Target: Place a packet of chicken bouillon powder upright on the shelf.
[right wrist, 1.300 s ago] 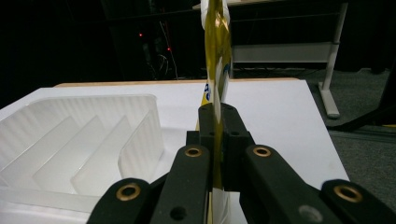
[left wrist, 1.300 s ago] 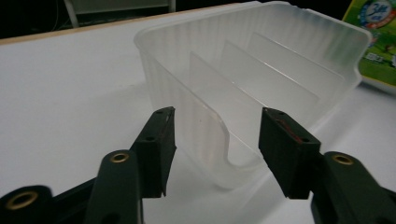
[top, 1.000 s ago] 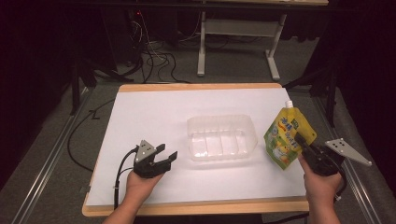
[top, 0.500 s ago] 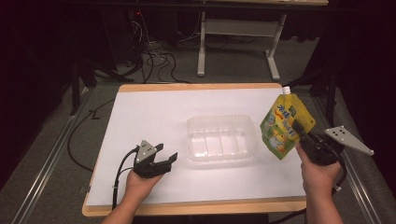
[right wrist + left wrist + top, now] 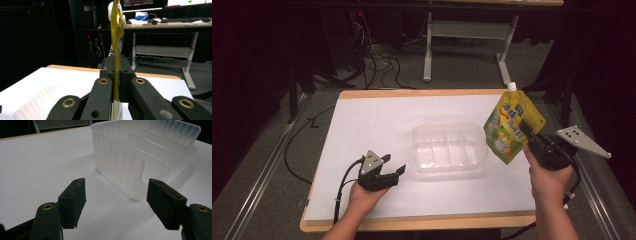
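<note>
White sheet [image 5: 377, 125] covers the wooden table [image 5: 422, 93], with broad bare room at 9 to 11 o'clock of the clear plastic tray [image 5: 450, 147] at centre; the board's right edge lies just past the right hand. Cables and a desk frame sit on the floor at 12 o'clock, well off the table. The left gripper [image 5: 393, 173] rests low at 7 o'clock of the tray, jaws just opened wide with nothing between them, the tray's corner [image 5: 130, 170] just ahead. The right gripper [image 5: 529, 131] at 3 o'clock is clamped tight on the yellow spout pouch [image 5: 508, 127], held upright above the table beside the tray's right end
</note>
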Action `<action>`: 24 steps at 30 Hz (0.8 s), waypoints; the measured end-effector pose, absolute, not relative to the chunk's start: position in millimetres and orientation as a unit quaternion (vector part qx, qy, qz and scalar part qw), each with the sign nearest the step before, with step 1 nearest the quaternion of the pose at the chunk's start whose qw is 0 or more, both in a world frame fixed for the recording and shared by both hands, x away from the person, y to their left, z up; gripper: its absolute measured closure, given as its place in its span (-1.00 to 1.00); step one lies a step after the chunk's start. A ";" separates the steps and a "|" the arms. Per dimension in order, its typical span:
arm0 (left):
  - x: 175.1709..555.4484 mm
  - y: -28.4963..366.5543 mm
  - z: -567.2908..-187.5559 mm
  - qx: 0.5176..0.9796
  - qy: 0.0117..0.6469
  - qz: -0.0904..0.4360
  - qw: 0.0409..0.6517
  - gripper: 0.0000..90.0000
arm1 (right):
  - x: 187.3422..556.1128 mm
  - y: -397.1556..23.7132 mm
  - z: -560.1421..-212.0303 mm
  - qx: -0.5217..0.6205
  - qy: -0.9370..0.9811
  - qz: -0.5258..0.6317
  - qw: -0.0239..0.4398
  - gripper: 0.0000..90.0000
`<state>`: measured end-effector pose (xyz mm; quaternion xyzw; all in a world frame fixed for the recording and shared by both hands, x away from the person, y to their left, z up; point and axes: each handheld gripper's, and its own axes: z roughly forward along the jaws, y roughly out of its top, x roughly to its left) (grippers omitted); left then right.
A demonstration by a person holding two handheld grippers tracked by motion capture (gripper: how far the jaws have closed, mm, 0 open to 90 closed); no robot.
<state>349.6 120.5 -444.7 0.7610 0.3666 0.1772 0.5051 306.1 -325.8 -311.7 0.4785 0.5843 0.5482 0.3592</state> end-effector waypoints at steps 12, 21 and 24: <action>352.4 107.2 -442.6 0.763 0.349 0.167 0.518 -0.29 | 315.2 -293.9 -308.6 0.468 0.598 0.556 0.338 1.00; 361.1 91.5 -443.9 0.762 0.347 0.163 0.521 -0.24 | 327.7 -267.4 -314.9 0.469 0.604 0.556 0.327 1.00; 364.7 83.1 -445.0 0.765 0.346 0.167 0.517 -0.23 | 331.0 -261.0 -317.9 0.466 0.604 0.557 0.329 1.00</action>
